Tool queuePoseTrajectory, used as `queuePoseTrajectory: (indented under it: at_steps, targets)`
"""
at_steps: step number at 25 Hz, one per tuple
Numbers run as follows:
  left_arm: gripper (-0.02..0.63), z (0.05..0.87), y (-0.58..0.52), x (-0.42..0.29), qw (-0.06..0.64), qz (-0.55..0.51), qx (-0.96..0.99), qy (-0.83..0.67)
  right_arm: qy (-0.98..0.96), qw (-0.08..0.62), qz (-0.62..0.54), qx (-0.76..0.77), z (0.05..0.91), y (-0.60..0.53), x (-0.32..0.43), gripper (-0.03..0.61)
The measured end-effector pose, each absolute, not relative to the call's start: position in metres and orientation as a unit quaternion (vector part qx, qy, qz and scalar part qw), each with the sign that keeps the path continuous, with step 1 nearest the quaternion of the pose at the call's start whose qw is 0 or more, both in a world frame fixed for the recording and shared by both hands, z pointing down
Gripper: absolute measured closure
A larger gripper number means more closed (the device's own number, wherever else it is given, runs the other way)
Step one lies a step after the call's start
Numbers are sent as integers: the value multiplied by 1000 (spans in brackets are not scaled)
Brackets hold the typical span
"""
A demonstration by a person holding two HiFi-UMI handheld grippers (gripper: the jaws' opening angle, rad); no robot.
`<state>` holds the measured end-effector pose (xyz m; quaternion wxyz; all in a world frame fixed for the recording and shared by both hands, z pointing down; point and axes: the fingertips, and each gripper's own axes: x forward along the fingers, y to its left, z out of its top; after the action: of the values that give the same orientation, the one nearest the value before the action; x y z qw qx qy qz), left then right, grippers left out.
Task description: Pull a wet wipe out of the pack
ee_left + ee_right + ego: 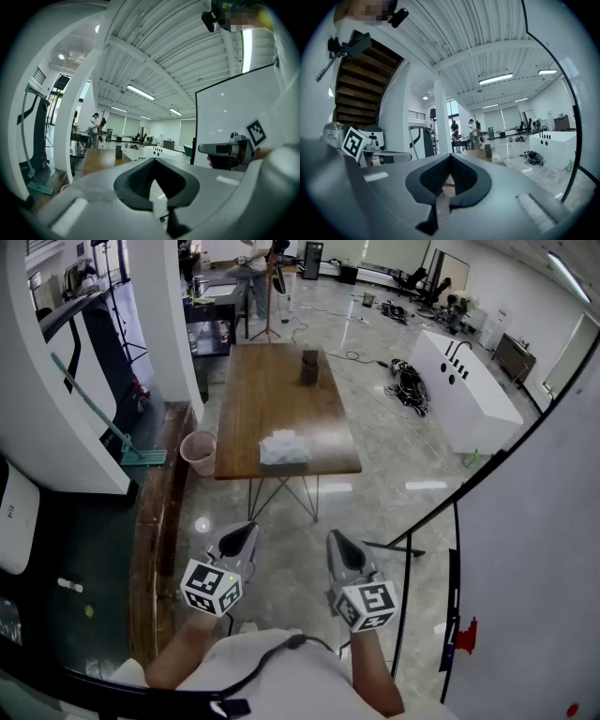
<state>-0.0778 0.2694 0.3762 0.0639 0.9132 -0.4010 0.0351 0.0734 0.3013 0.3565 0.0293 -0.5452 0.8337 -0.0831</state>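
Observation:
The wet wipe pack (283, 447), white and crumpled on top, lies near the front edge of a brown wooden table (281, 399) well ahead of me. Both grippers hover close to my body above the floor, far short of the table. My left gripper (238, 540) and right gripper (339, 549) point forward side by side, each shut with nothing between the jaws. In the left gripper view the shut left gripper (154, 180) fills the foreground and the table (101, 157) is distant. The right gripper view shows the same for the right gripper (449, 180).
A dark cup (309, 367) stands at the table's far end. A pink bin (198, 452) sits on the floor left of the table, beside a green mop (141, 456). A white counter (469, 390) and cables (410, 385) lie to the right. A white panel (553, 521) stands close on my right.

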Motion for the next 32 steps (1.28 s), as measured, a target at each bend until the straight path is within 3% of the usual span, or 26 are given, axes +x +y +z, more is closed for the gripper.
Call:
queuePoseTrajectory:
  at_steps: [32]
  targets:
    - [609, 408, 297, -32, 73, 70, 887, -450, 874, 26, -124, -469, 404, 326, 128, 569]
